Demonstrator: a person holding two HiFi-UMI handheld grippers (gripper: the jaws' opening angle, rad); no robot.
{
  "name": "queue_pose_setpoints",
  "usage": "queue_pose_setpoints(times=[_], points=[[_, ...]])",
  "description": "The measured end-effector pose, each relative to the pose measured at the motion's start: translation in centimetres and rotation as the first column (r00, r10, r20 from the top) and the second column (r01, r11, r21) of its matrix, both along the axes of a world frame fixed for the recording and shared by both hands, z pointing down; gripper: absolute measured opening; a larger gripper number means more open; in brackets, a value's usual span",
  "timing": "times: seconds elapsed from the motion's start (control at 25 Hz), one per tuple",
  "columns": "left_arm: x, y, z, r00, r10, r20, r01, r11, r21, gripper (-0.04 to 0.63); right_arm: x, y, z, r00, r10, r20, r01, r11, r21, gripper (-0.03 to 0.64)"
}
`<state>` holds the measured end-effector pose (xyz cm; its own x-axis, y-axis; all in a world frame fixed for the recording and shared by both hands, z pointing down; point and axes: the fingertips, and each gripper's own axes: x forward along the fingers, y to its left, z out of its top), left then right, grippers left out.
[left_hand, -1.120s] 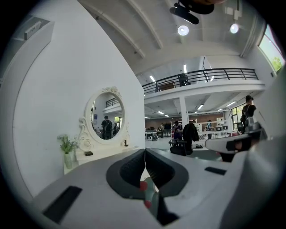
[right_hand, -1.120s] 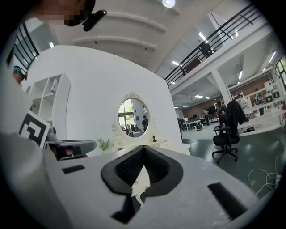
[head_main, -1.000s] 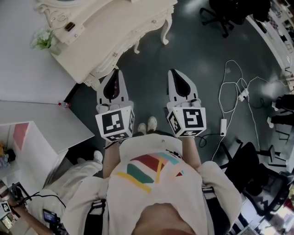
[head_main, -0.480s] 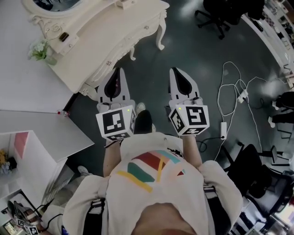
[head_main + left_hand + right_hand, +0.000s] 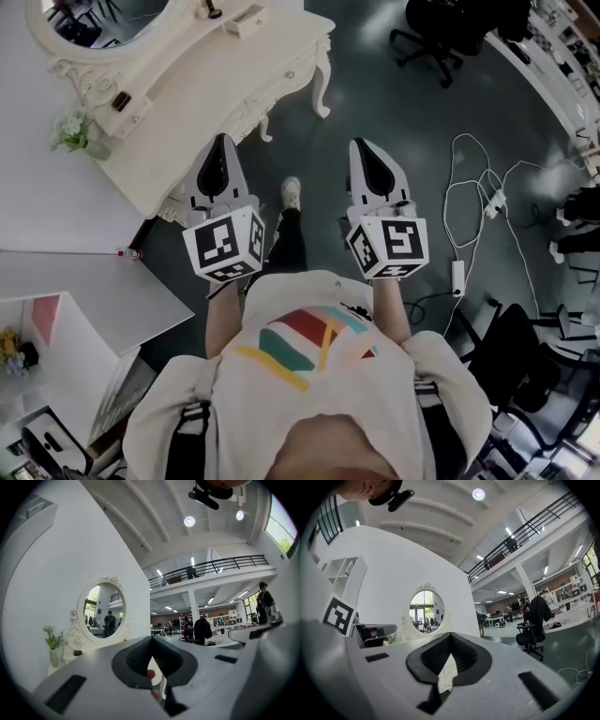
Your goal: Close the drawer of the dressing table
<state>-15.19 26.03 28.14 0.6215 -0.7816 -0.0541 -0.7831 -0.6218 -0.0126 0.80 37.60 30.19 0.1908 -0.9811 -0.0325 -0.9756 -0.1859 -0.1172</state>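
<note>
The cream carved dressing-table bench [image 5: 220,75] is seen at upper left, its drawer not clearly made out. The left gripper [image 5: 219,145] and right gripper [image 5: 360,146] are held shut and empty, near it. The drawer could be jammed askew by an off-centre push.

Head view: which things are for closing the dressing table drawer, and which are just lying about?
For the job:
- dressing table
- left gripper
- right gripper

Just lying about:
- flowers
- office chair
- white cables on the floor
</note>
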Motion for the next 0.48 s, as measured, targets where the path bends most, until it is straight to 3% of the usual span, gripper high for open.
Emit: queue_pose_setpoints(times=[0.28, 0.48], points=[[3.1, -5.3, -0.4, 0.999, 0.024, 0.031, -0.026, 0.998, 0.051, 0.006, 2.0, -6.9, -0.3, 0.998, -0.055, 0.034, 0.053, 0.998, 0.044, -0.005], [5.5, -11.9, 0.1, 0.999, 0.017, 0.036, -0.019, 0.999, 0.041, 0.006, 3.5, -14.5, -0.3, 0.995, -0.100, -0.010, 0.100, 0.995, 0.016, -0.005]])
